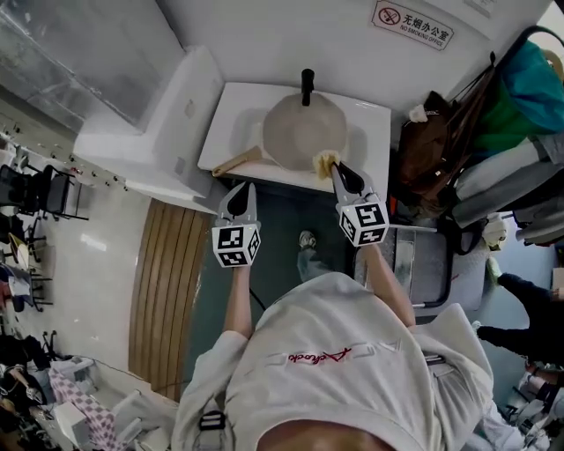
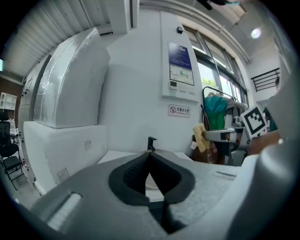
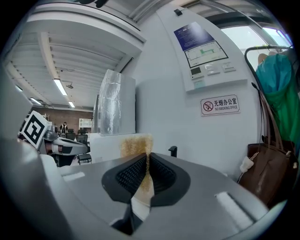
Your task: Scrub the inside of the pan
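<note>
Jaws first: those of the left gripper [image 1: 239,188] pressed together on nothing, tips meeting in a closed point at the centre of the left gripper view [image 2: 150,158]. Those of the right gripper [image 1: 340,168] clenched on a yellow sponge [image 1: 324,161], its thin edge pinched between the ribbed pads and its frayed top standing above them in the right gripper view [image 3: 136,143].

In the head view, both grippers side by side at mid-frame, left one lower and over dark floor [image 1: 282,220], right one with its tips at the front edge of a white counter [image 1: 374,119]. Sponge just at the lower-right rim of the pan [image 1: 300,128]; contact impossible to judge.

Pan round and grey, upper centre of the frame, lying on the counter, wooden handle [image 1: 236,161] pointing to lower left. Black tap [image 1: 307,85] at the pan's far rim, against the white wall. Red-and-white no-smoking sign [image 1: 412,25] at upper right. Brown bag [image 1: 427,150] just right of the counter.
</note>
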Motion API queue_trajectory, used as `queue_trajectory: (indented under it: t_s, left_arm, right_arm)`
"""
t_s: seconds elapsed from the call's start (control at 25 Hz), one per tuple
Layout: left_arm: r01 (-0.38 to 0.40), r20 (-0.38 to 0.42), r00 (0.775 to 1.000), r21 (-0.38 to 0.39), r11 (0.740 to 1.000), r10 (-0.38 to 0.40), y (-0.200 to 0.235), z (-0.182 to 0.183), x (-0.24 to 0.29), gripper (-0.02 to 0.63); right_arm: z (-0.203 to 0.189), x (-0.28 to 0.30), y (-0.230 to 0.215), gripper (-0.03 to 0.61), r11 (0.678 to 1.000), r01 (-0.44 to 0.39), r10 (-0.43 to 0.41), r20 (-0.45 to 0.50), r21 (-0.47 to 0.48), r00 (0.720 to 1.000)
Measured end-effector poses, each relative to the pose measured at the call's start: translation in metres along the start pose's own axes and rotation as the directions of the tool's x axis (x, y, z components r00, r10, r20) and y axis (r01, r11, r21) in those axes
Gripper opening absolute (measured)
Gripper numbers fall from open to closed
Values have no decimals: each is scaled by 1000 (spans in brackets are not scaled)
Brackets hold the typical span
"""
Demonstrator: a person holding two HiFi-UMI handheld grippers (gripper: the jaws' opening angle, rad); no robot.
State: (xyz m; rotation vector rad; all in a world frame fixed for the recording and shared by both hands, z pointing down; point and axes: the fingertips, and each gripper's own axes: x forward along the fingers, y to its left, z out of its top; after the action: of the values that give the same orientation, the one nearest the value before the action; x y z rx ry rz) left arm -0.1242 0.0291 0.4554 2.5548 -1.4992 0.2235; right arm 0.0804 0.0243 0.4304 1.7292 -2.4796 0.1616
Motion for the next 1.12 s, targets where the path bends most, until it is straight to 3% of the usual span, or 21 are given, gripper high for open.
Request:
queue_trajectory:
  t_s: [0.6, 1.12]
  left_arm:
    - [7, -16, 1000, -7, 1000, -7, 27, 36, 146, 0]
    - [5, -38, 999, -3, 1000, -5, 42, 40, 197, 0]
  right_arm:
    - [17, 116, -83, 25, 1000, -17, 17, -27, -6, 999]
    - [16, 163, -106, 25, 999, -32, 33, -33, 16, 999]
